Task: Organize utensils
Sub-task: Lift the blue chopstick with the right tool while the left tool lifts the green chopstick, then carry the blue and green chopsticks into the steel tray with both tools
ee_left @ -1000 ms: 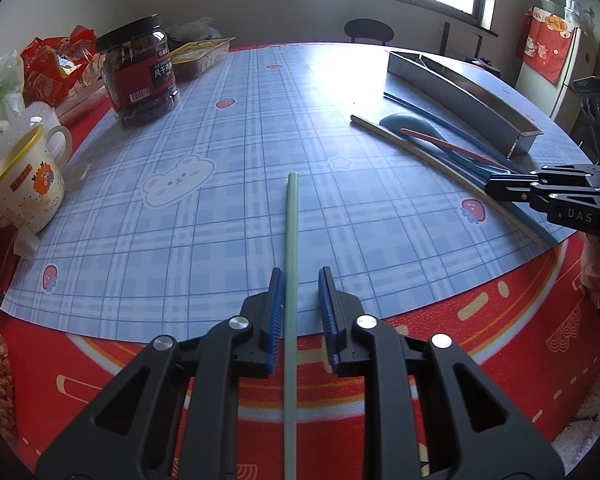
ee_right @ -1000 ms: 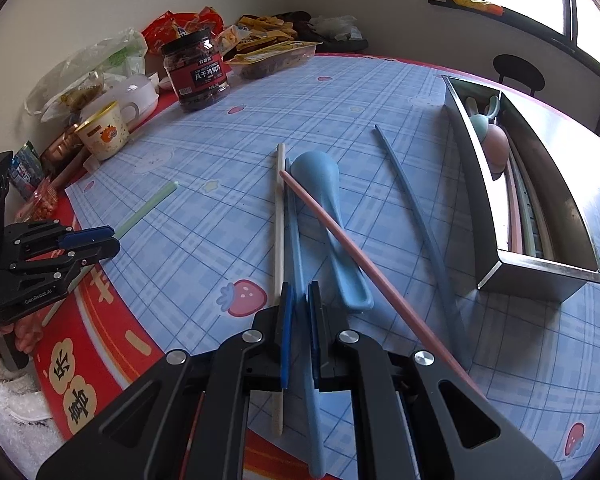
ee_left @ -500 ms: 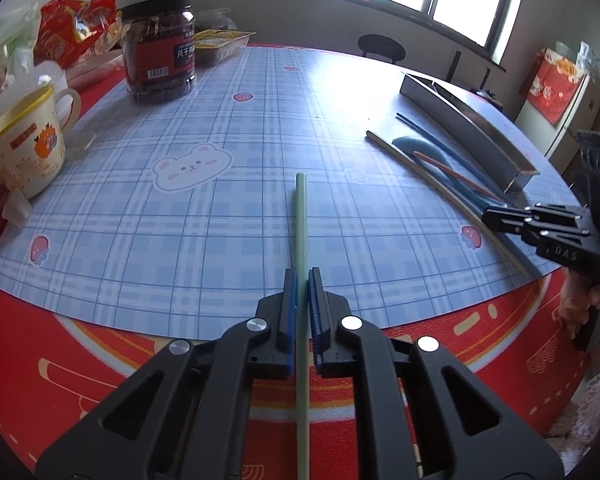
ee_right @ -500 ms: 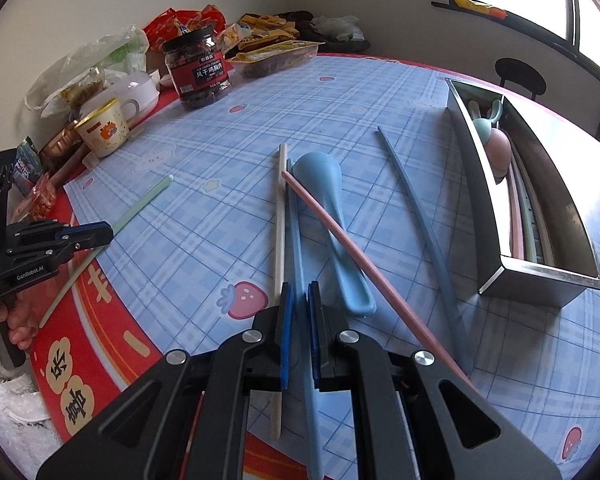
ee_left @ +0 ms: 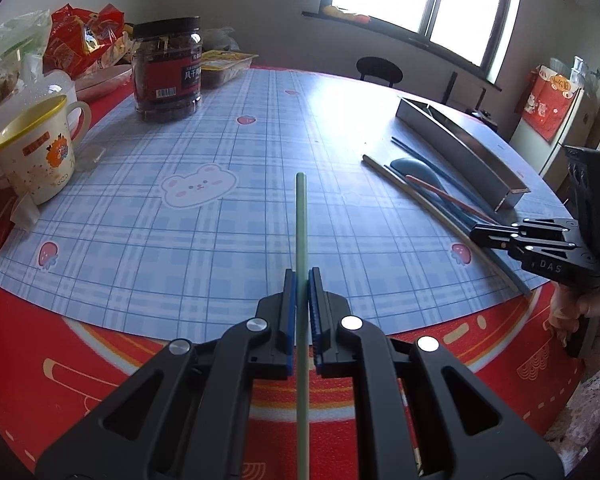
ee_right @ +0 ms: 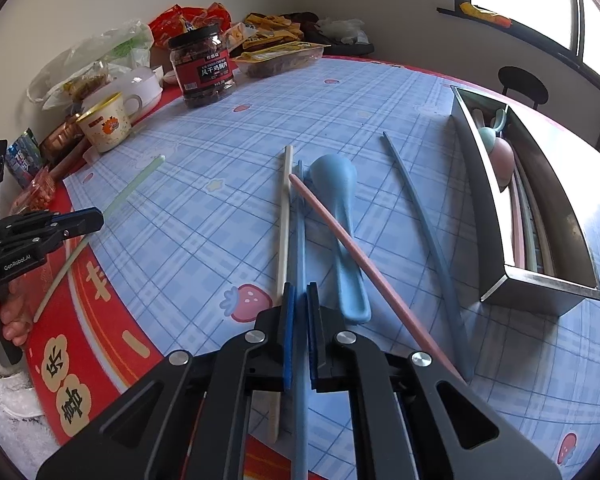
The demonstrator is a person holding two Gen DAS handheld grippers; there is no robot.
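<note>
A: What's at nine o'clock?
B: The left gripper (ee_left: 302,280), jaws clenched on the green stick (ee_left: 301,216), which points to twelve over the mat (ee_left: 180,240).
A: And toward three?
B: The right gripper (ee_right: 300,292), clamped on a blue stick (ee_right: 300,240). Beside it lie a white stick (ee_right: 284,216), spoon (ee_right: 340,200) and pink stick (ee_right: 340,236); the tray (ee_right: 484,200) sits at two.
</note>
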